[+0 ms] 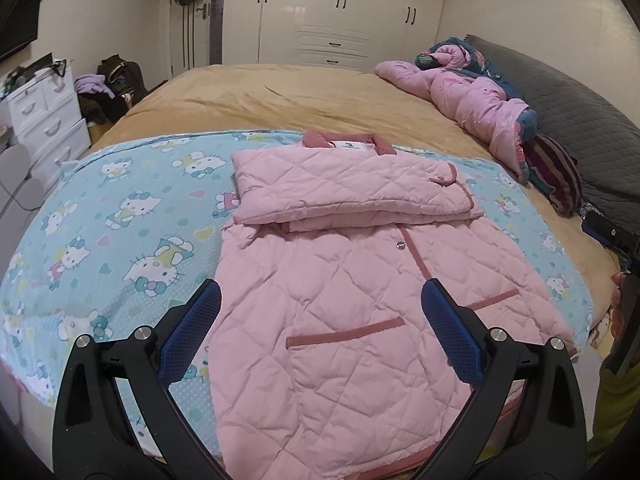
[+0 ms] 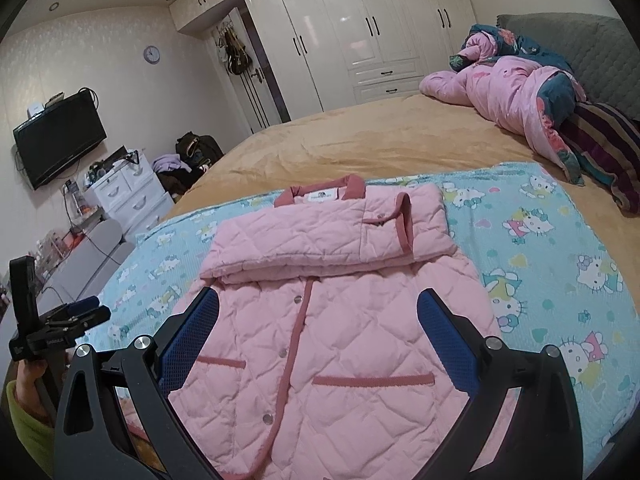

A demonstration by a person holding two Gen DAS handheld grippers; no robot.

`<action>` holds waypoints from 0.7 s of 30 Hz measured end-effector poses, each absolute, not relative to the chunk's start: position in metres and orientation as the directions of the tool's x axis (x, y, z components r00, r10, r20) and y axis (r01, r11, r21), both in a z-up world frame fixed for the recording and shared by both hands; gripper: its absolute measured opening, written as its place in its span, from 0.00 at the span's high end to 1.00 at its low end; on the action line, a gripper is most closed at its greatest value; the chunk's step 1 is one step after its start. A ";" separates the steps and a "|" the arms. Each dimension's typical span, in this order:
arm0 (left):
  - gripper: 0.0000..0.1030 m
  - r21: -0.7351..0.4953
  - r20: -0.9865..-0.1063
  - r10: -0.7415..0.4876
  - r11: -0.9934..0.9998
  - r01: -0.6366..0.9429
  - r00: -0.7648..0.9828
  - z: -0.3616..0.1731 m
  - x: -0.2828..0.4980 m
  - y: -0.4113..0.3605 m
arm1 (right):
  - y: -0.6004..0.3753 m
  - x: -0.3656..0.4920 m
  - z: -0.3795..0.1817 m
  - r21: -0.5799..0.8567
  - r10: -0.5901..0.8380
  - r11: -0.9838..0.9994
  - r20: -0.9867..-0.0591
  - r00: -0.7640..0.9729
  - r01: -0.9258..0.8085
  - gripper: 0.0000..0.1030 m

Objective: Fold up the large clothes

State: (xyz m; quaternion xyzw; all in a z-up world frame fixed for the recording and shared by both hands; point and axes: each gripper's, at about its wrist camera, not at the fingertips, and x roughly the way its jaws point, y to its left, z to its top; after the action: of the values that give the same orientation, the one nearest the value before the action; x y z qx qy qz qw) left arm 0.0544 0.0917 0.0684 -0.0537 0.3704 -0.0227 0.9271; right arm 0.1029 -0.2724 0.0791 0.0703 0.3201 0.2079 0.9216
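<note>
The left gripper (image 1: 320, 320) hovered over the jacket's (image 1: 340, 300) lower left, jaws spread wide and empty. The jacket lay flat on the blanket (image 1: 120, 208), sleeves folded across its chest. The right gripper (image 2: 318, 328) hung above its lower right, likewise agape. Judged soft, puffy and light; hem corners offer the best hold.

- One pink quilted jacket (image 1: 340, 320) – two pockets
- One cartoon-cat blanket (image 1: 120, 220)
- One bed (image 1: 300, 96)
- One crumpled pink duvet (image 1: 472, 96)
- Two tongs: left tongs (image 1: 320, 320), right tongs (image 2: 318, 332)
- One wall television (image 2: 60, 140)
</note>
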 end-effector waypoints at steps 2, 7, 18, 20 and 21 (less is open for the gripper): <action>0.09 -0.116 -0.688 -0.076 0.993 -0.005 0.722 0.066 0.052 0.093 | -0.275 0.101 0.076 0.265 0.430 0.903 -0.568 0.702 -0.339 0.04; 0.09 -0.108 -0.704 -0.057 0.994 -0.027 0.708 0.057 0.047 0.097 | -0.277 0.096 0.066 0.254 0.428 0.903 -0.589 0.685 -0.346 0.04; 0.09 -0.075 -0.750 0.000 0.994 -0.085 0.662 0.029 0.034 0.111 | -0.287 0.092 0.045 0.251 0.425 0.904 -0.627 0.653 -0.347 0.04; 0.09 -0.070 -0.755 0.007 0.993 -0.092 0.656 0.026 0.031 0.114 | -0.288 0.091 0.042 0.252 0.426 0.903 -0.632 0.647 -0.349 0.04; 0.09 -0.068 -0.758 0.012 0.993 -0.097 0.652 0.024 0.029 0.117 | -0.288 0.091 0.041 0.253 0.427 0.902 -0.633 0.646 -0.349 0.04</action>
State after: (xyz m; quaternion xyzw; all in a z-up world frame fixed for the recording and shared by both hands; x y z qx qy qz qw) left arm 0.0293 0.1167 0.0237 -0.0512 0.4163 0.0302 0.9073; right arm 0.0912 -0.2881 0.0408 0.0538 0.3622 0.2145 0.9055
